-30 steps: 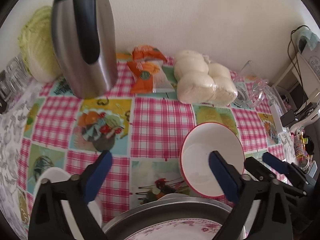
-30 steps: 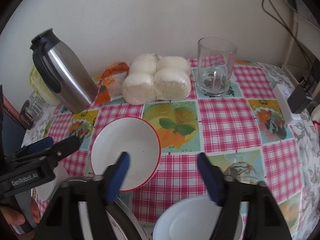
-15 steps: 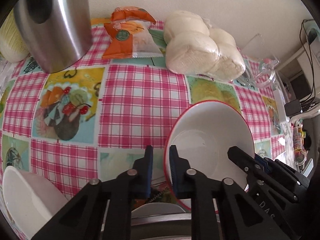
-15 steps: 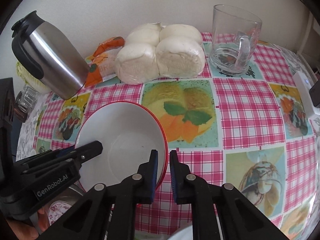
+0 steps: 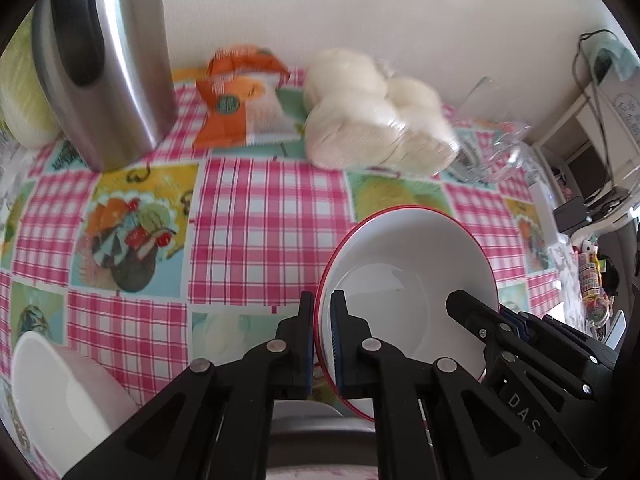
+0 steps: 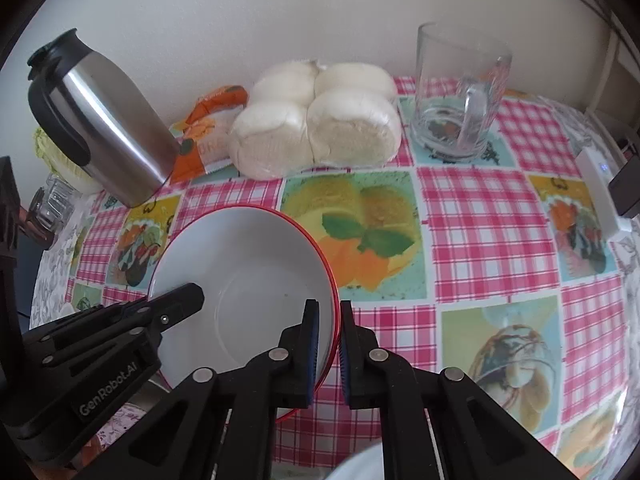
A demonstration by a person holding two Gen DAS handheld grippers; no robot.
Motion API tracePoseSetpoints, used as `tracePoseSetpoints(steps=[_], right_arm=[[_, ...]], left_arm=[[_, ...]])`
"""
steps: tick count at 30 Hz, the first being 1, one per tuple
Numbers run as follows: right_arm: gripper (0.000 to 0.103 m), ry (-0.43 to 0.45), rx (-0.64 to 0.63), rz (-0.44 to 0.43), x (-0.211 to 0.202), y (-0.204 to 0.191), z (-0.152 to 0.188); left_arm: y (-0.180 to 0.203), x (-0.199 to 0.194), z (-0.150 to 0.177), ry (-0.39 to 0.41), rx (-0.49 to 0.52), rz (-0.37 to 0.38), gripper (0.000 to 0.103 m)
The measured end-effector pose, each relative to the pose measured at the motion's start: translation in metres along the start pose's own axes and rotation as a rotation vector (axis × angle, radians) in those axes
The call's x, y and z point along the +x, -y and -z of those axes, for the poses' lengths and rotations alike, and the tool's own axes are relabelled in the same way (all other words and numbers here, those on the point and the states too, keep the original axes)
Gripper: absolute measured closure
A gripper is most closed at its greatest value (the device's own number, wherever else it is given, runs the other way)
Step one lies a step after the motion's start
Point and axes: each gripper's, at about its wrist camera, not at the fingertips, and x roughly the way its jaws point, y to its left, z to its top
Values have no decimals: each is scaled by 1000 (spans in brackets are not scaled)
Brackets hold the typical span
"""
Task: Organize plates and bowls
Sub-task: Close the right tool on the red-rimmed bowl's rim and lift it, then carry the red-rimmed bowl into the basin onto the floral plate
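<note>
Both grippers, L (image 5: 322,336) & R (image 6: 329,344), w/ jaws clamped on empty red-rimmed bowl (image 6: 256,280) rim, opposite sides

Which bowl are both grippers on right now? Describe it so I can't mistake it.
On the pink checked tablecloth, in front of the wrapped white buns, sits a wide white bowl. Both grippers clamp opposite sides of its rim. Its thin red rim sets it apart from the plain white bowl.

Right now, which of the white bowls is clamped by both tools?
The red-rimmed bowl: the left tool pinches one side of its rim, the right tool the opposite side. The plain white bowl sits untouched at the left wrist view's lower left.
</note>
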Motion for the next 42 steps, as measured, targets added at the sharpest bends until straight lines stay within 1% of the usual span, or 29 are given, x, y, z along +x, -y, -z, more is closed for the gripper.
tracePoseSetpoints(steps=[2,6,10,12,16,19,24,28,32,37,40,42], right_arm=[[93,15,-3,6,-11,0,-1],[93,41,1,9,-33,-1,1],[93,66,-6,8,-59,-6,7],[93,77,-17,18,-72,-12,11],[93,85,-27,8,-91,-21,24],[93,87,-43,9,-102,-29,36],[93,82,-56,2,-110,-40,59],[93,83,-60,-8,-114,-48,76],[93,73,-67,-19,-114,-56,93],[93,64,-82,-25,-112,-66,110],[93,62,-84,-35,-112,-71,118],[93,76,-80,-40,-112,-72,124]], left_arm=[[3,-14,2,23,8,-9,95],[8,-34,9,61,4,2,95],[14,-59,20,94,3,-3,95],[18,-66,27,108,-5,-3,95],[12,-87,45,131,-34,8,95],[8,-95,60,138,-59,15,95],[-3,-108,85,148,-90,14,95],[-14,-114,105,150,-129,29,95],[-23,-117,124,153,-151,22,95],[-36,-118,142,158,-195,31,95],[-39,-121,150,166,-205,22,95],[-41,-122,154,170,-204,22,95]])
